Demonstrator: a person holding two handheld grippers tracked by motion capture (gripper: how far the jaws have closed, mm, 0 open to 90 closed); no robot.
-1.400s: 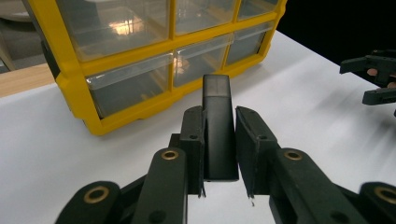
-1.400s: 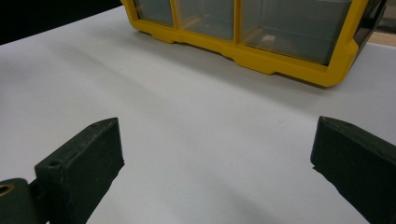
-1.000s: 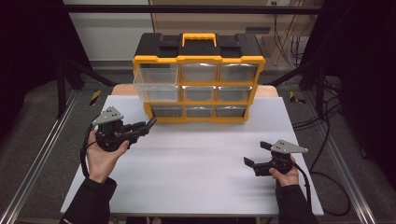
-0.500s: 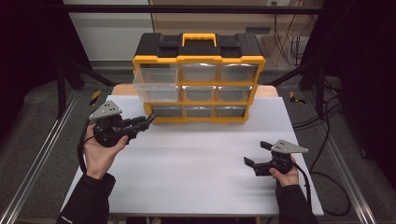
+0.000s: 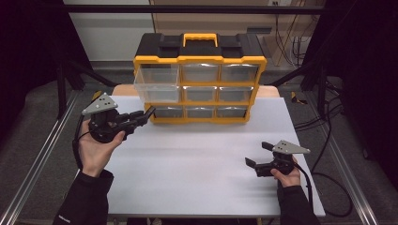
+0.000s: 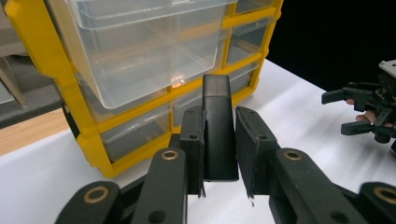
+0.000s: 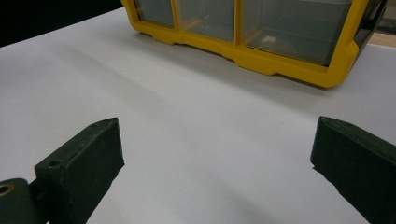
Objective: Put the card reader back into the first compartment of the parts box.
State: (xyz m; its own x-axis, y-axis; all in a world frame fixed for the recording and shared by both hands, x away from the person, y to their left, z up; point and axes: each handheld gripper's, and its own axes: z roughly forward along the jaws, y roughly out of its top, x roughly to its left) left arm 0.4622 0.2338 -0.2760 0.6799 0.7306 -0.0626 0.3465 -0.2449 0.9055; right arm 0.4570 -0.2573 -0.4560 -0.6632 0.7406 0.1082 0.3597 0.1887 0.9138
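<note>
The left gripper (image 6: 219, 186) is clenched on a black block (image 6: 218, 135), which stands upright between its pads and sticks out past the fingertips. In the high view this gripper (image 5: 141, 118) is held up off the table (image 5: 197, 154), over its left part, by the left hand (image 5: 96, 150). It points toward the organizer (image 5: 199, 77), with the block's tip close to the lower left corner of that box's front, though I cannot tell whether it touches.

The organizer is yellow and black with clear drawers in three rows, and it stands at the table's back edge, near the middle. Its top left drawer (image 5: 157, 84) is pulled out well past the frame. In the left gripper view that open drawer (image 6: 140, 42) lies just above and beyond the block's tip, and the pictures do not settle whether anything is in it.

The right gripper (image 5: 257, 154) sits low near the table's front right corner, held by the right hand (image 5: 286, 176). It is released: in the right gripper view the two jaws stand wide apart with bare white table between them, and the organizer's bottom row (image 7: 243, 28) shows farther off. The left gripper view also catches this gripper (image 6: 359, 109) at its right side, jaws spread.
</note>
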